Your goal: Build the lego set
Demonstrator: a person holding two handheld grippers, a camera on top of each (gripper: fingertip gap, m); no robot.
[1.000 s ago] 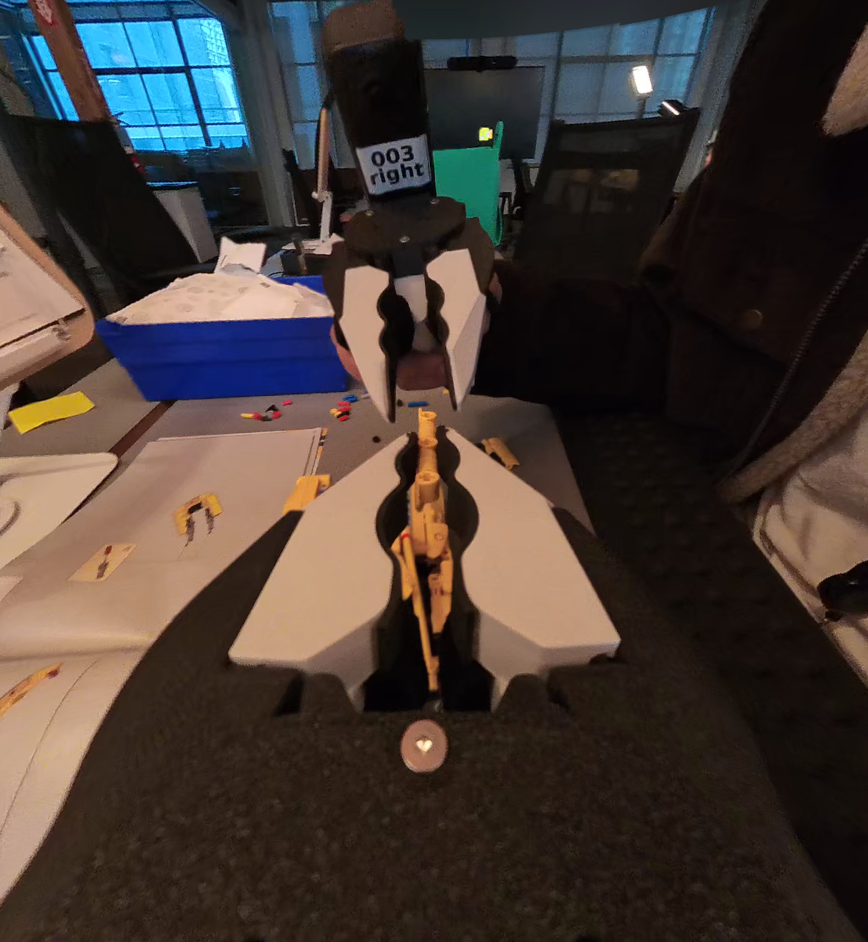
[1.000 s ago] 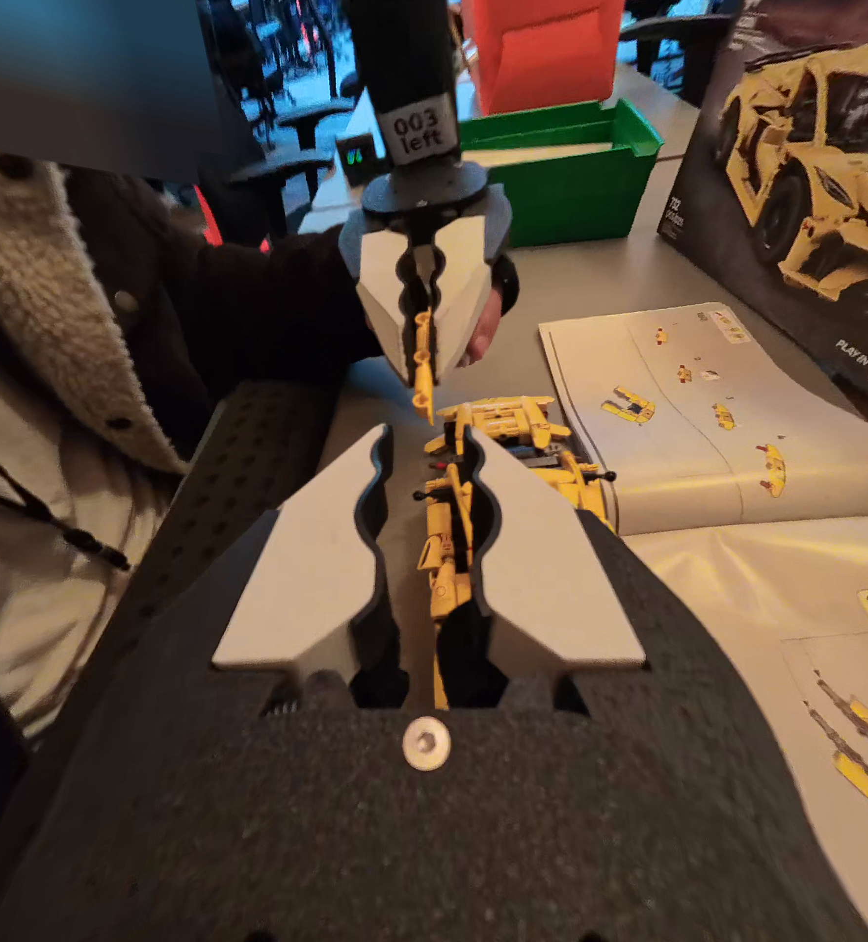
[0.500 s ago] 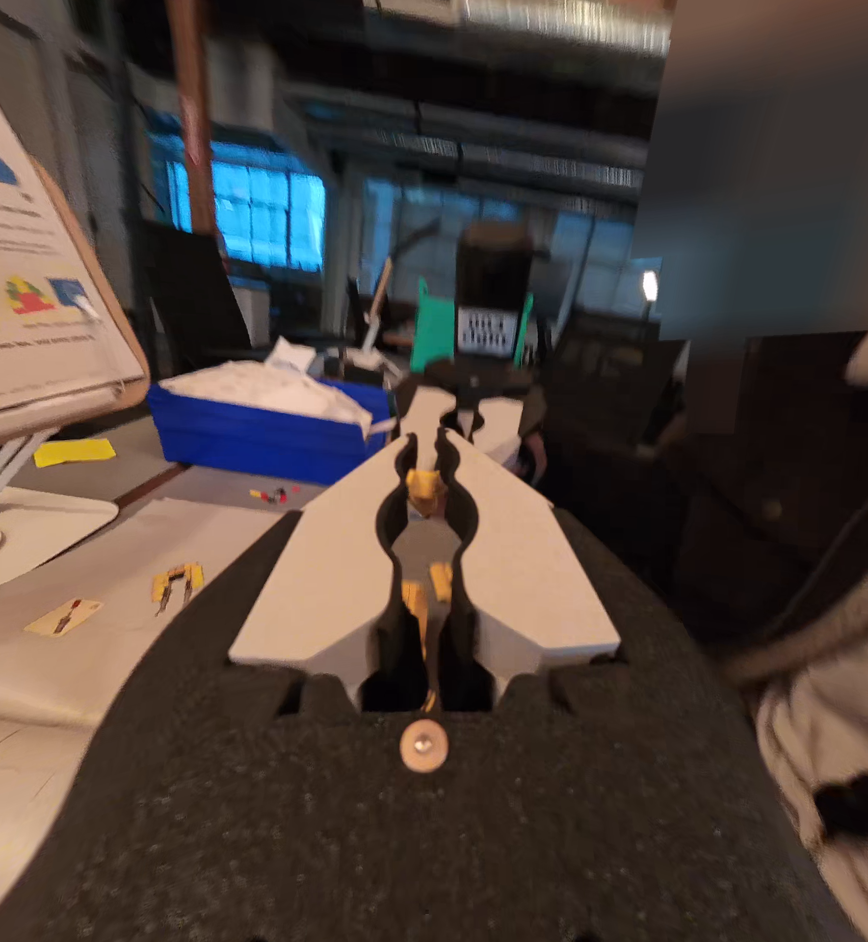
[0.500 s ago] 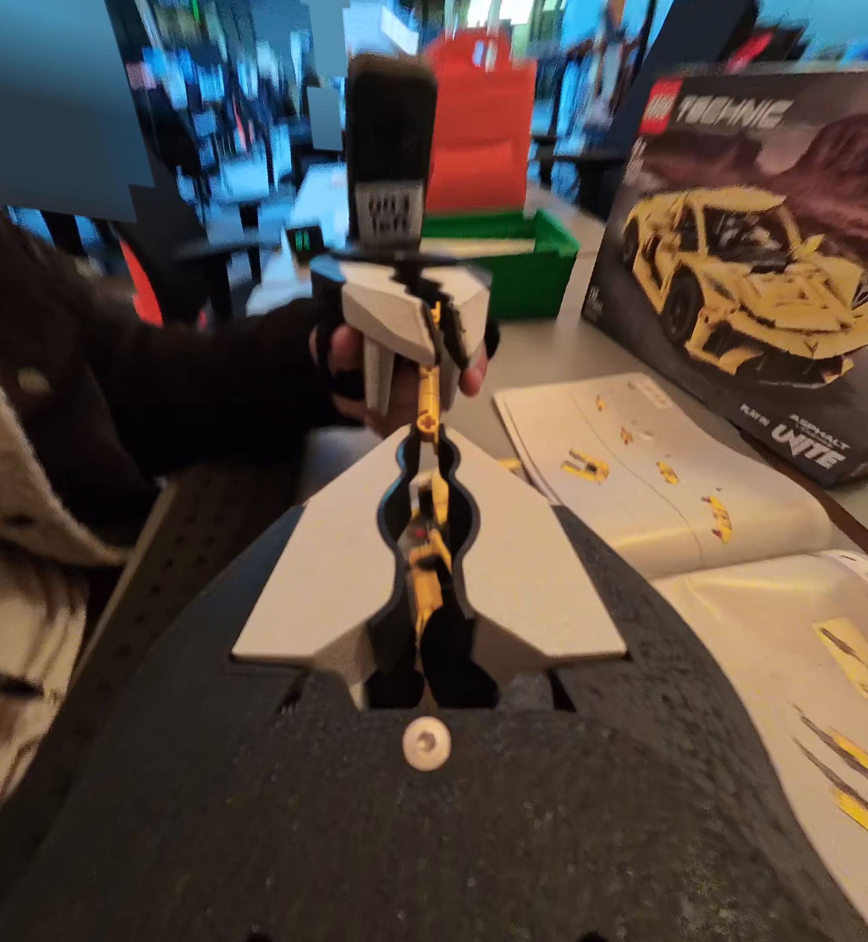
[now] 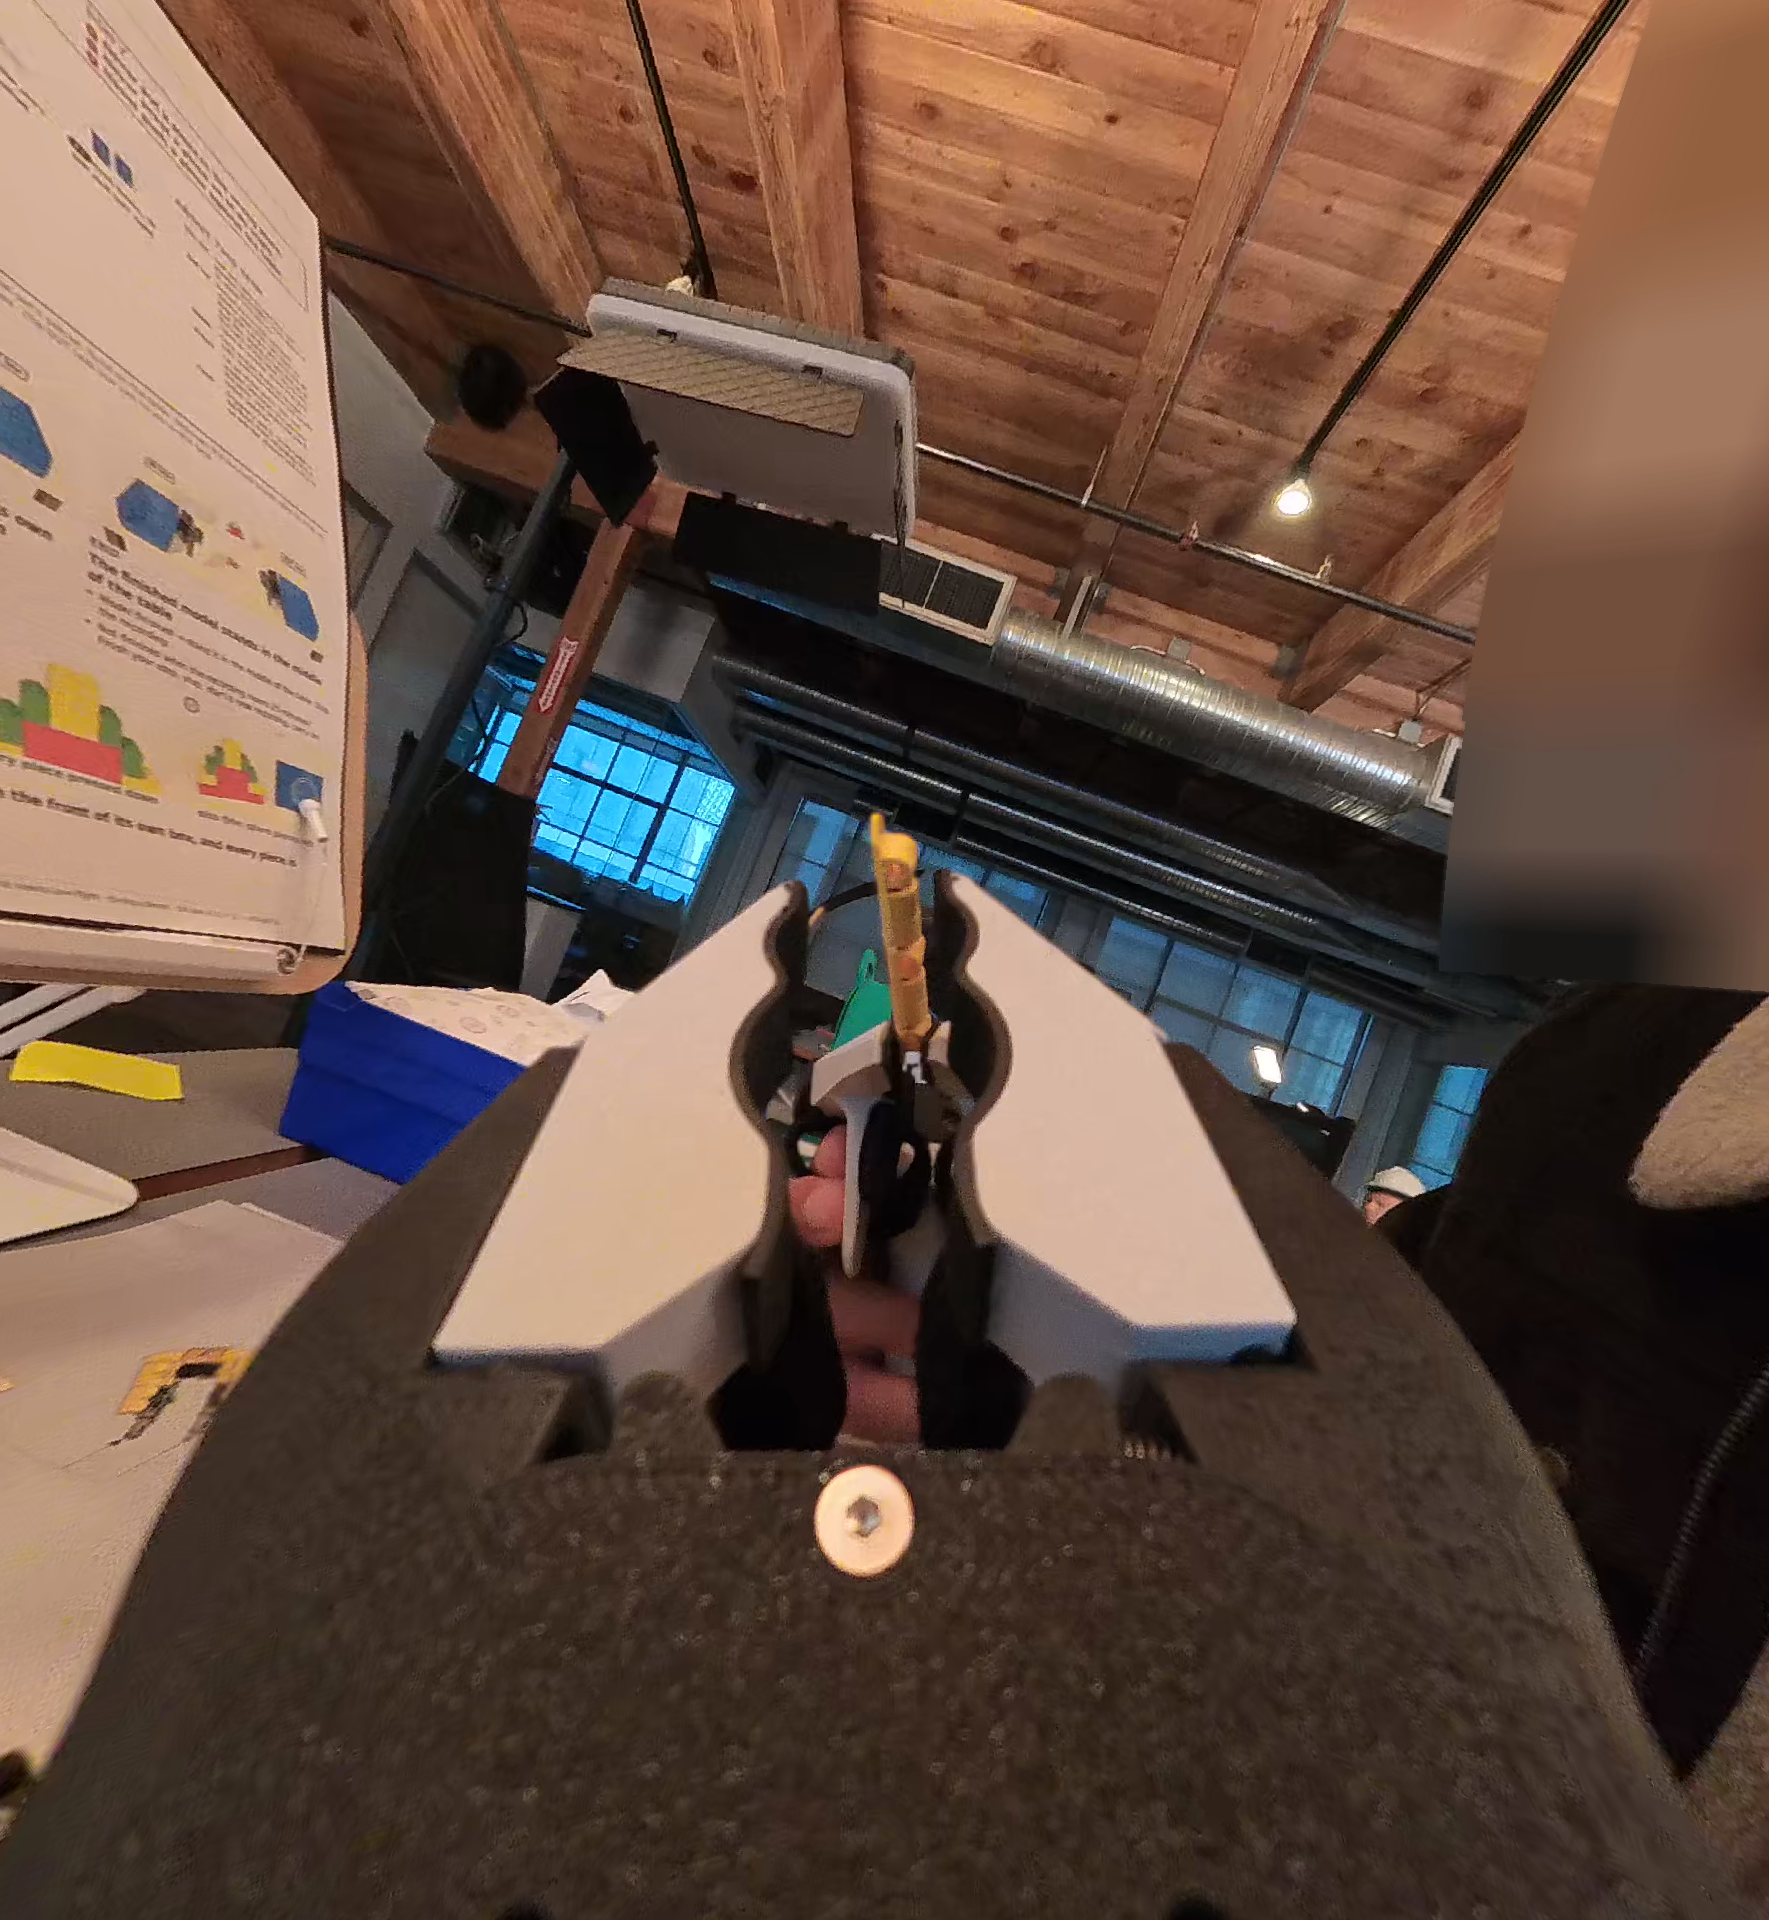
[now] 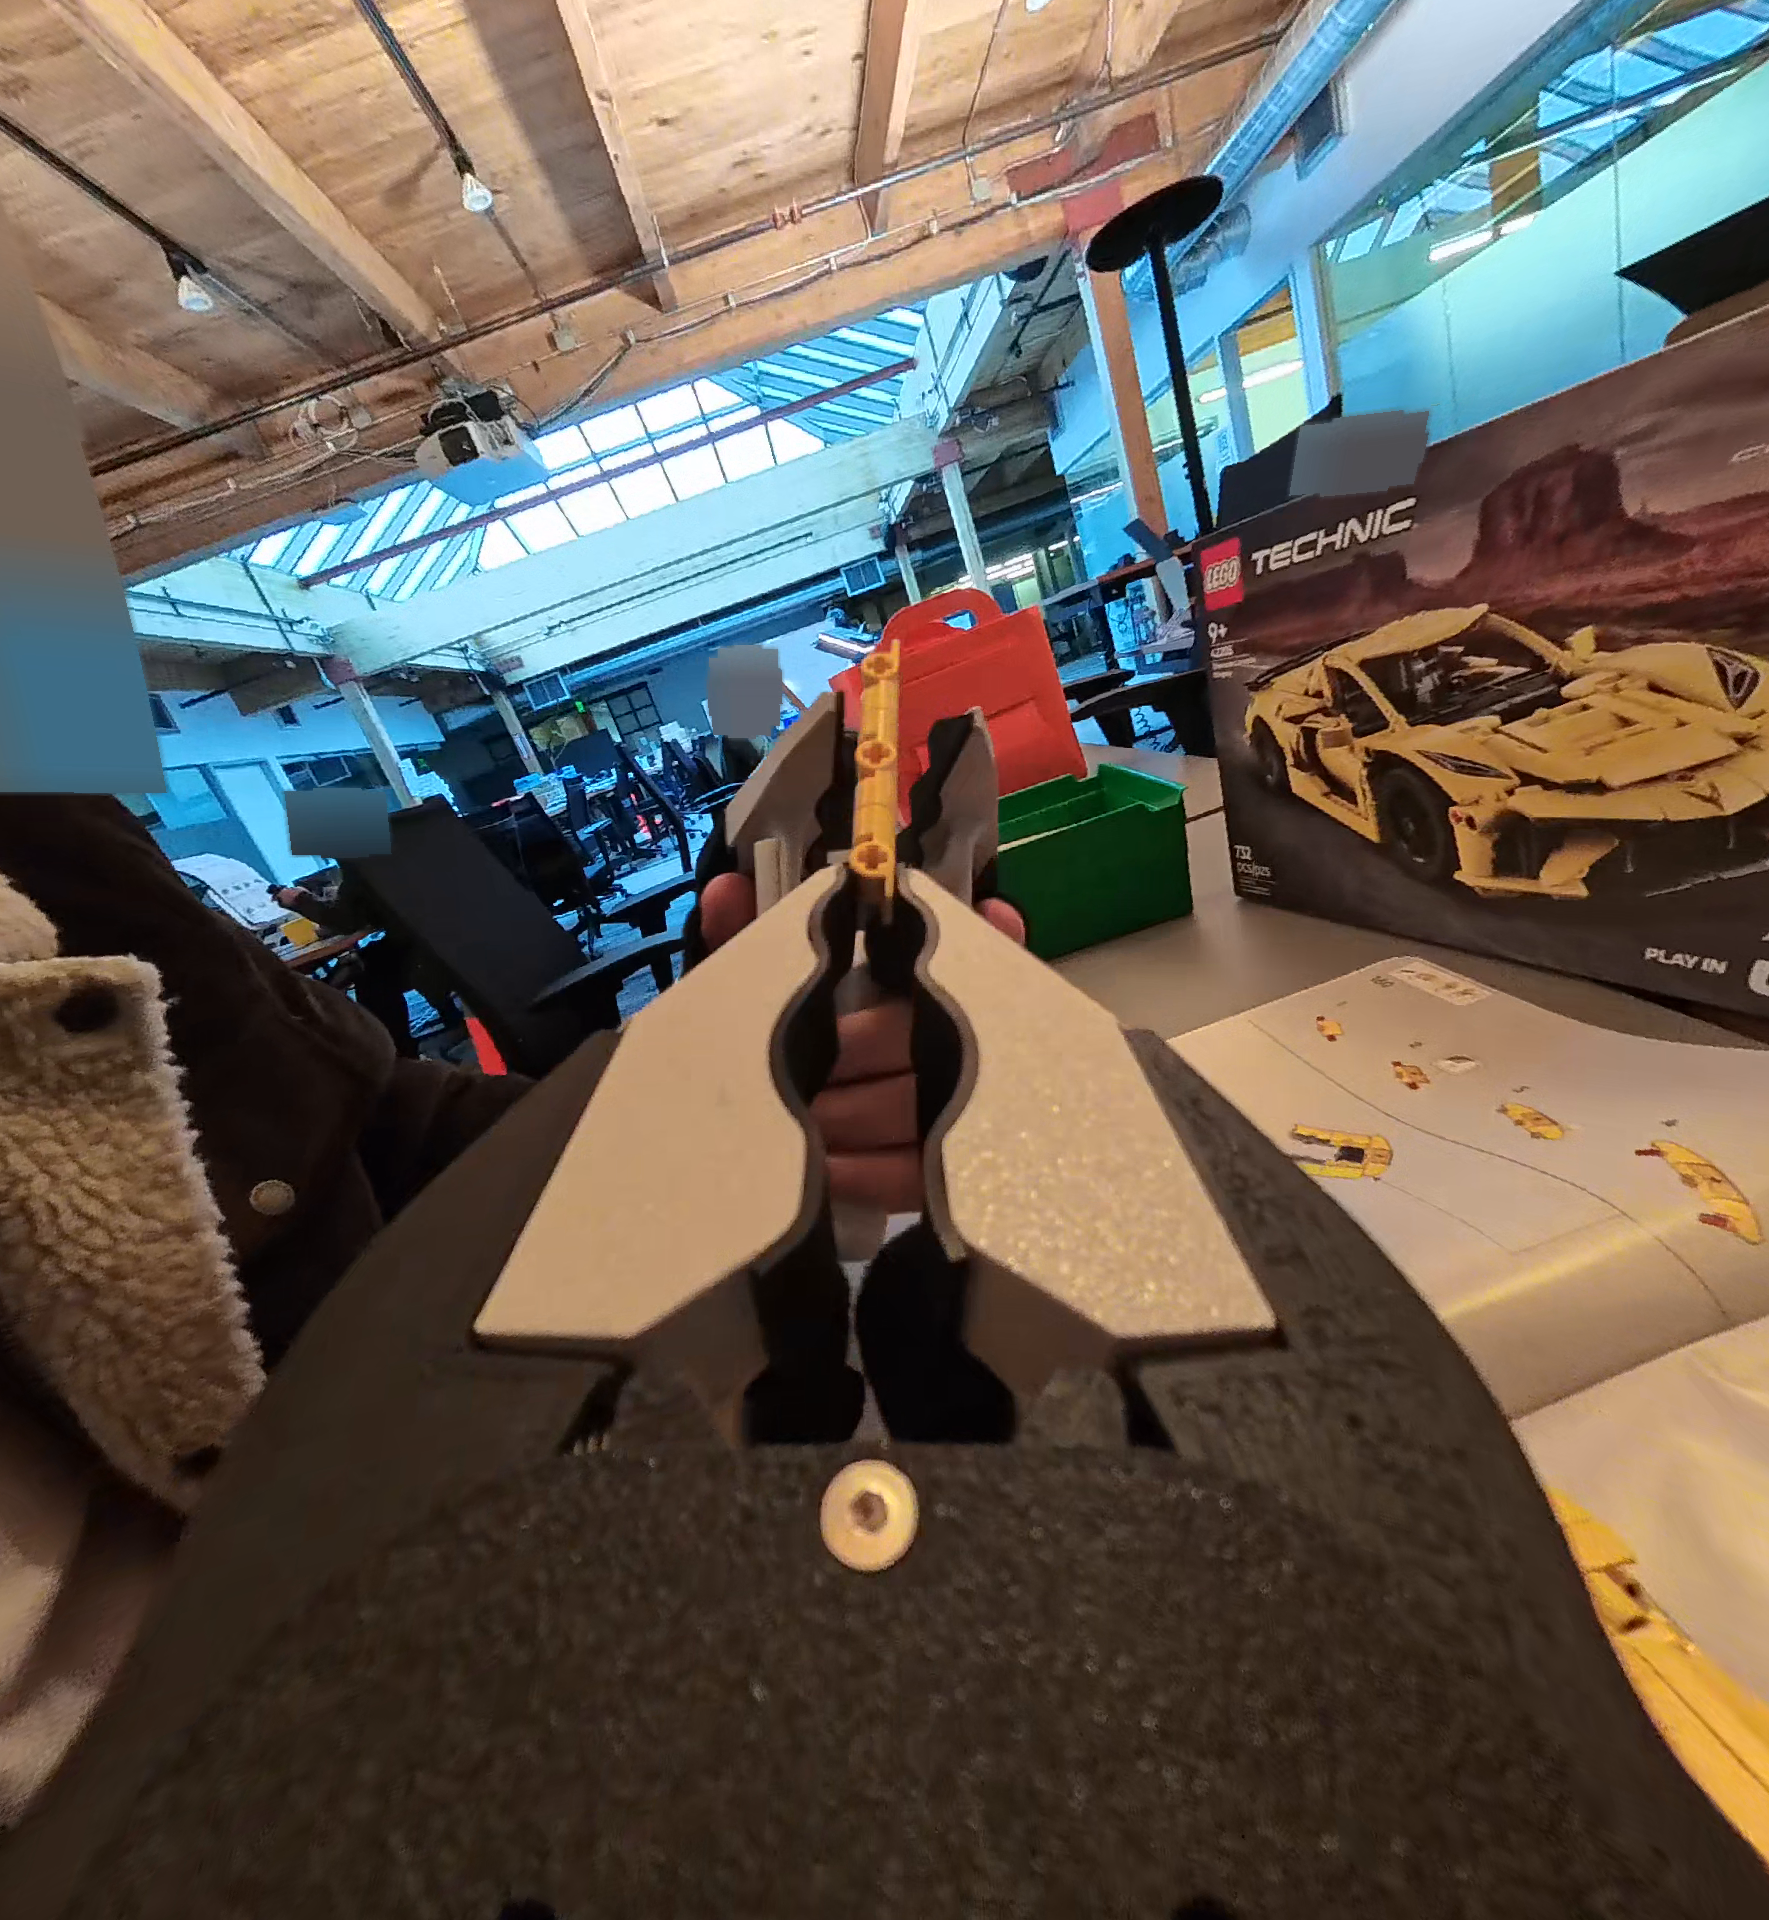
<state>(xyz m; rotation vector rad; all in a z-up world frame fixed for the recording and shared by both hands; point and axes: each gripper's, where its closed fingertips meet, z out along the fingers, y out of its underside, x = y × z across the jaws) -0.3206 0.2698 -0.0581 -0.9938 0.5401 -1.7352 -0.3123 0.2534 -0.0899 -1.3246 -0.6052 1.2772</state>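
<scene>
A long yellow Lego beam [image 6: 877,769] stands upright between the two grippers, which are raised off the table and face each other. My right gripper [image 6: 875,888] is shut on the beam's lower end. My left gripper [image 5: 867,894] is open, its fingers standing loosely on either side of the beam [image 5: 901,935] without pinching it. In the left wrist view the right gripper [image 5: 890,1070] shows small behind the beam, held by a hand. In the right wrist view one left finger [image 6: 781,790] shows beside the beam. The car chassis is out of view.
The Lego box [image 6: 1524,748] stands at the right, with the open instruction booklet [image 6: 1482,1122] in front of it. Green bin [image 6: 1088,852] and red bin [image 6: 973,686] are behind. A blue bin [image 5: 392,1081] and a tilted printed board [image 5: 121,520] are on the left. The grippers are tip to tip, or close to it.
Both grippers tilted up from the table towards the ceiling. The yellow beam, held by the left gripper before, is now gripped by the right, which closed. The left opened.
</scene>
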